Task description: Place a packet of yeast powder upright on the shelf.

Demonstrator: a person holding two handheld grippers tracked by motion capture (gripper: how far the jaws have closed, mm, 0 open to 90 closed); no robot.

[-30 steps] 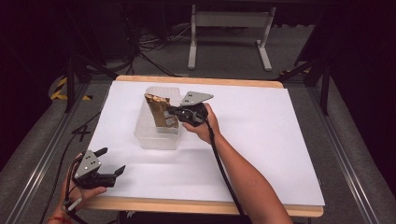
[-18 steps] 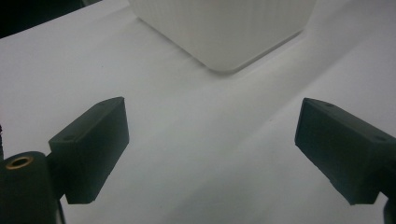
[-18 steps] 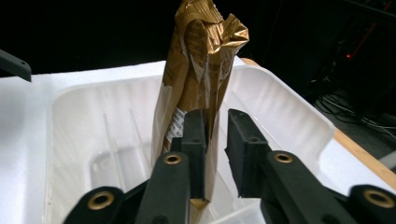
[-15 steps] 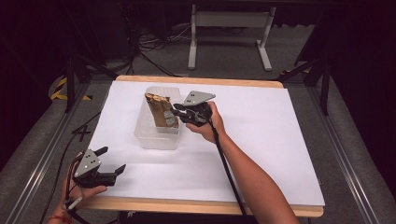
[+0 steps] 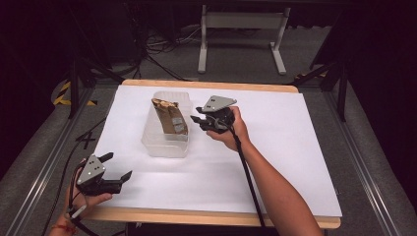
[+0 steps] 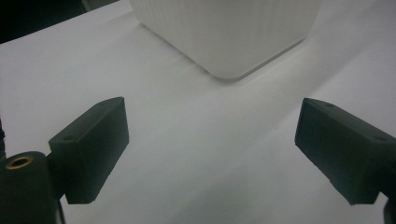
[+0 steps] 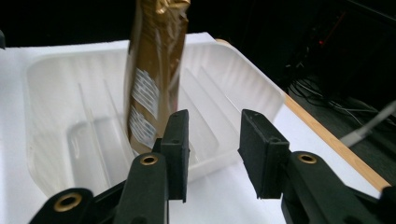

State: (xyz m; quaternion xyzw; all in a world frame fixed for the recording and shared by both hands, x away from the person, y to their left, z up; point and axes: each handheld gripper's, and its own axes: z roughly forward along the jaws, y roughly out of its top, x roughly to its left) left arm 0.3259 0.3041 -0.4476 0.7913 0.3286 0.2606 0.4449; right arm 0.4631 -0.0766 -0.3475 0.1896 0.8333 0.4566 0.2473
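A gold and brown snack bag point(image 5: 169, 118) stands tilted inside a clear plastic tub point(image 5: 167, 147) on the white table cover. My right gripper point(image 5: 195, 121) hovers just right of the tub, apart from the bag. Its jaws have just been opening and nothing lies between them. In the right gripper view the bag point(image 7: 154, 70) rises beyond the right gripper point(image 7: 212, 149), inside the tub point(image 7: 60, 93). At the table's near left corner my left gripper point(image 5: 119, 165) is held wide open. The left gripper point(image 6: 212, 149) has bare cover between its jaws, and the tub point(image 6: 233, 32) stands ahead of it.
The white cover point(image 5: 285, 147) spreads wide to the right of the tub. A wooden table edge point(image 5: 211, 219) runs along the front. The right gripper's cable trails down along the forearm point(image 5: 275, 191). Metal stands and cables point(image 5: 241, 29) lie on the floor behind the table.
My right gripper has let go of the bag, opened its jaws and drawn back to the right, rising a little. The bag stays leaning in the tub. The left gripper has not moved.
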